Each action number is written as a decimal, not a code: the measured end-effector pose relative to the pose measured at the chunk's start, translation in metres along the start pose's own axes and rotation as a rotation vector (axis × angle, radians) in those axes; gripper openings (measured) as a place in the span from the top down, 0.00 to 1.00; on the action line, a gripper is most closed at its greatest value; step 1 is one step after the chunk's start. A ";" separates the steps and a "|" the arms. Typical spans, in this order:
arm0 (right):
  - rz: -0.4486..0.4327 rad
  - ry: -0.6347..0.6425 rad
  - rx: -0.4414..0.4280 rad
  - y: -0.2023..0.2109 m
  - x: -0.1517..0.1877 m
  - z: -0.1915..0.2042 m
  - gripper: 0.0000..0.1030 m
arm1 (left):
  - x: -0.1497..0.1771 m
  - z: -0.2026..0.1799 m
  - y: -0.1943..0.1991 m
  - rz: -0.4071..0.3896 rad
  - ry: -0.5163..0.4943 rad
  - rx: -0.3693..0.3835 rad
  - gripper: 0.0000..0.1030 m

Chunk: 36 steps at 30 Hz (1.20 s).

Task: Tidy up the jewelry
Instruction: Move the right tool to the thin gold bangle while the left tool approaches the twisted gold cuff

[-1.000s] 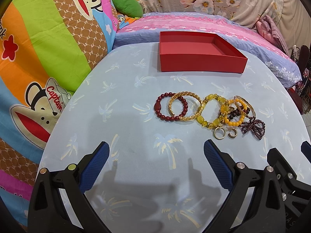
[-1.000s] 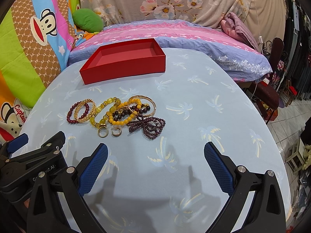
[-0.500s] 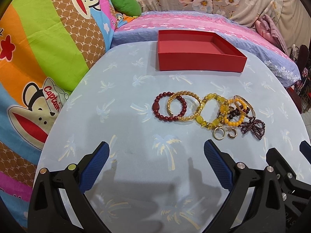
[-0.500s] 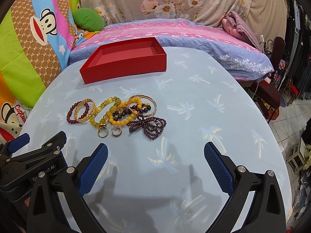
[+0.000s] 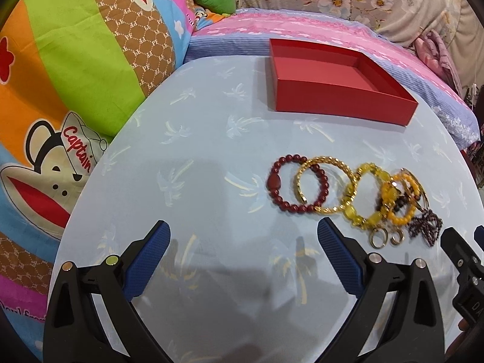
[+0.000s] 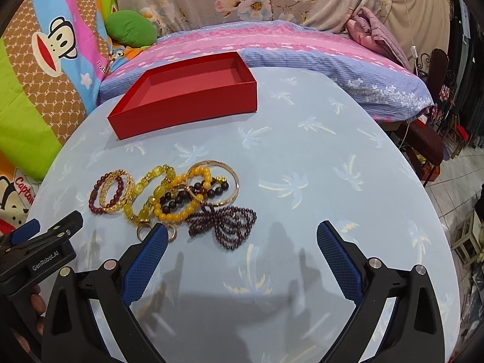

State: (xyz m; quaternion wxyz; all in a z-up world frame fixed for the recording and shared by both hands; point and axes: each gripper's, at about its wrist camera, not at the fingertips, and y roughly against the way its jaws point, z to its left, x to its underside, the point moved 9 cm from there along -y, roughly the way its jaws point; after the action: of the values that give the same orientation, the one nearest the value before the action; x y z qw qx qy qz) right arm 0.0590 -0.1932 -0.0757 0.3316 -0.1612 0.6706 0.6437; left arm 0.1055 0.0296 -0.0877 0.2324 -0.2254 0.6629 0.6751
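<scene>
Left gripper (image 5: pixel 243 255) low over worktop (image 5: pixel 211 139), fingers (image 5: pixel 148 260) spread wide, nothing held. Right gripper (image 6: pixel 242 255) likewise: fingers (image 6: pixel 338 260) wide apart, empty. Jewelry heaped in a row mid-worktop: dark red bead bracelet (image 5: pixel 292 187) overlapped by gold chain bangle (image 5: pixel 325 186), then yellow bead bracelets (image 6: pixel 169 196), thin gold bangle (image 6: pixel 224 186), purple bead strand (image 6: pixel 227 222), two small rings (image 5: pixel 387 237) nearest. Red box (image 6: pixel 187 95) open, beyond the heap near worktop's far edge, well apart from it.
</scene>
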 end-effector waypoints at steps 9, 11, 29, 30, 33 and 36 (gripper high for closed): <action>0.017 -0.011 -0.001 -0.020 -0.013 -0.002 0.08 | -0.021 -0.030 -0.012 -0.004 -0.036 0.087 0.09; 0.019 -0.017 0.002 -0.023 -0.016 -0.005 0.08 | -0.023 -0.039 -0.019 0.013 -0.043 0.115 0.09; 0.050 -0.029 -0.020 -0.042 -0.025 -0.007 0.13 | -0.028 -0.066 -0.045 0.063 -0.066 0.226 0.35; 0.054 -0.028 -0.027 -0.044 -0.025 -0.004 0.14 | -0.029 -0.064 -0.043 0.056 -0.064 0.225 0.35; 0.060 -0.021 -0.051 -0.047 -0.028 0.005 0.18 | -0.030 -0.058 -0.038 0.045 -0.057 0.218 0.35; 0.078 -0.014 -0.074 -0.055 -0.028 0.014 0.23 | -0.033 -0.050 -0.034 0.044 -0.035 0.221 0.35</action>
State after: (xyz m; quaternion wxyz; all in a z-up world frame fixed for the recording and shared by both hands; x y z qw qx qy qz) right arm 0.1184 -0.1922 -0.0980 0.3048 -0.1423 0.6498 0.6817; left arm 0.1522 -0.0206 -0.0954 0.2525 -0.1717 0.7341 0.6065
